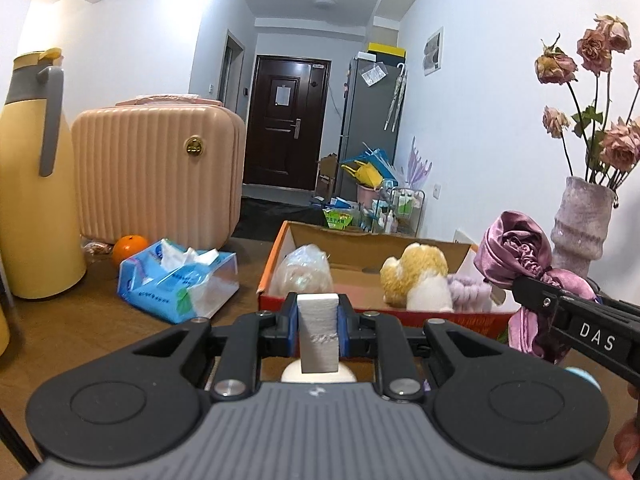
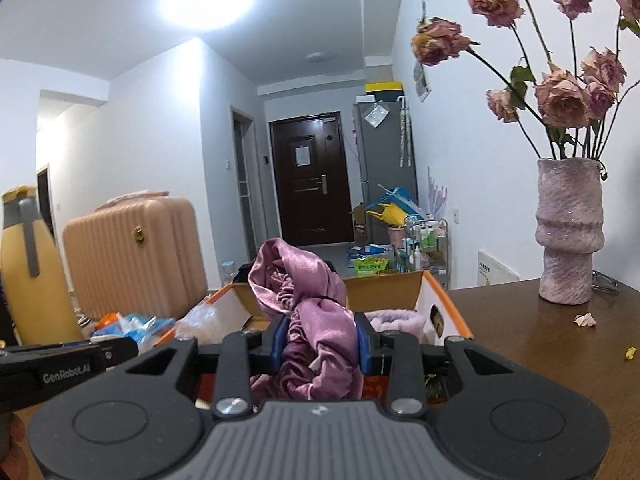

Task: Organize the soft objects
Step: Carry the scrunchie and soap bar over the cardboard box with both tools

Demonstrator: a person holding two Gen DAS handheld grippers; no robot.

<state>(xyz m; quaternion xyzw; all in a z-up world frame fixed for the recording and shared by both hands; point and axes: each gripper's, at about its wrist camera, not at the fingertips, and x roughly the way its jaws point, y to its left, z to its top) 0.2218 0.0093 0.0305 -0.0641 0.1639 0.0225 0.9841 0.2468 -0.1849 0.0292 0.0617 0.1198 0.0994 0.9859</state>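
My left gripper (image 1: 318,312) is shut on a white foam block (image 1: 318,336) that stands upright between its blue pads, with something round and cream just below it. Ahead lies an open orange cardboard box (image 1: 272,256) holding a clear bag of pale stuff (image 1: 300,270), a yellow and white plush toy (image 1: 416,276) and a lilac fuzzy item (image 1: 468,290). My right gripper (image 2: 320,340) is shut on a bunched purple satin cloth (image 2: 308,280), held in front of the box (image 2: 440,300). From the left wrist view that cloth (image 1: 514,254) hangs near the box's right end.
On the wooden table (image 2: 540,356) stand a lilac vase (image 2: 568,236) of dried roses, a yellow jug (image 1: 32,200), a pink case (image 1: 156,172), an orange (image 1: 128,248) and a blue tissue pack (image 1: 176,280). Loose petals (image 2: 585,320) lie by the vase.
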